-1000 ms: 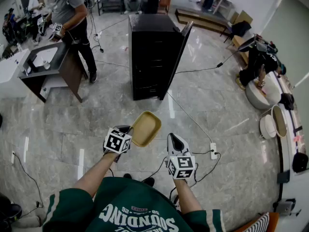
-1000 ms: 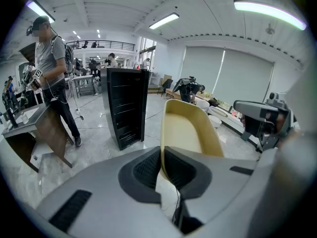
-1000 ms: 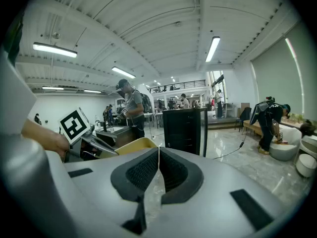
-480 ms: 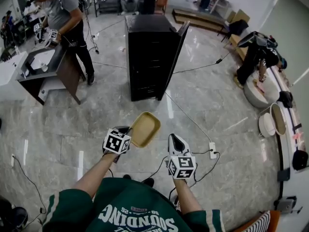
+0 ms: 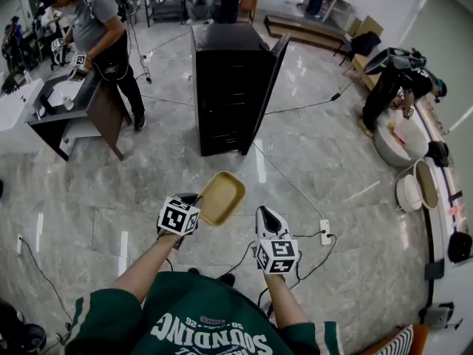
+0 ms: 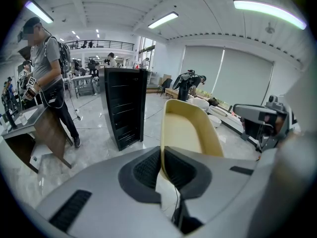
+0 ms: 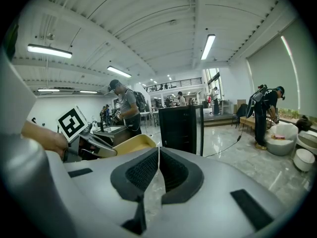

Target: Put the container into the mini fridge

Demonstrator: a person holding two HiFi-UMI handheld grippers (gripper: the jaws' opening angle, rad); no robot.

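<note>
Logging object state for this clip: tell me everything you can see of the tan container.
The container is a shallow tan tub with rounded corners and a raised rim. It looks like smooth plastic and is empty inside. The left tool is closed on one end wall, and nothing else touches it. It is held in the air with its open side facing upward, well short of the black mini fridge, whose door stands open.

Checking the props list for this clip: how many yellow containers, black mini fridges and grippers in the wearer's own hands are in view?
yellow container: 1
black mini fridge: 1
wearer's grippers: 2 (left gripper, right gripper)
Total: 4
</note>
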